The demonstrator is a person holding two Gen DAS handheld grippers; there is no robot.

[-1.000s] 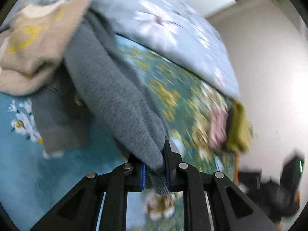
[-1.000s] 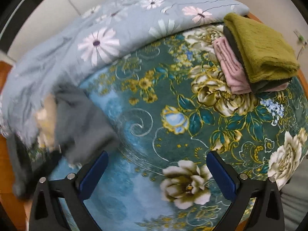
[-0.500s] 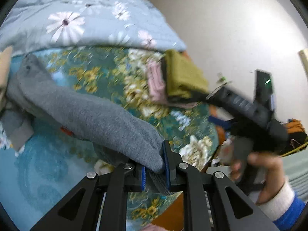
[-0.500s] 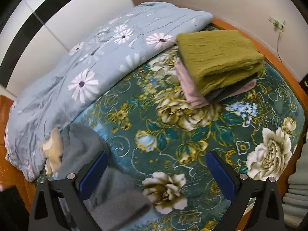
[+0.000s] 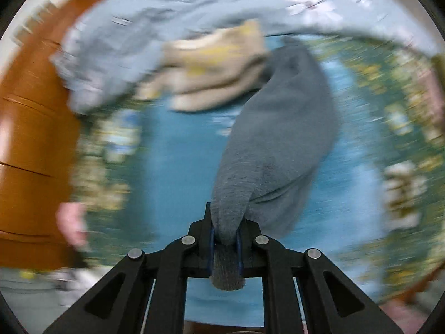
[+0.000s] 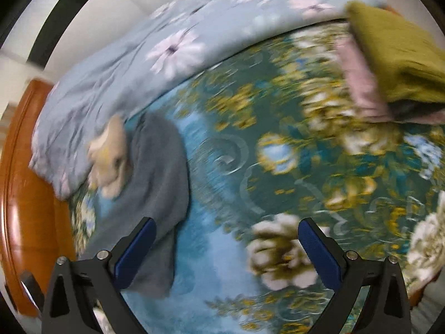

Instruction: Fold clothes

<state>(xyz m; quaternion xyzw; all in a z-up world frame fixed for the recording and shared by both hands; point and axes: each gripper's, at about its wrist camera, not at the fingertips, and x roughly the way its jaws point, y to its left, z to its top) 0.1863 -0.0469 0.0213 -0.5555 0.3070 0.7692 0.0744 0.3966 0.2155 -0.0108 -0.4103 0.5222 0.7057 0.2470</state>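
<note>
Leftmost, the left gripper (image 5: 225, 236) is pinched tight on one end of the grey garment (image 5: 281, 139), which runs straight away from its fingers across the floral bedspread (image 5: 172, 167) toward a beige garment (image 5: 217, 66) and the pale blue quilt (image 5: 167, 19). Its long axis lies along that gripper's line of sight, with the far end resting on the bed beside the beige piece. Further right, the right gripper (image 6: 225, 253) hangs with its fingers spread wide and nothing between them; the grey garment lies to its left, just past its left finger. A second grasp would likely call for a leftward reach. Only the right wrist view shows the folded stack at far right, olive garment (image 6: 395, 50) on top, pink one (image 6: 358, 78) beneath.
</note>
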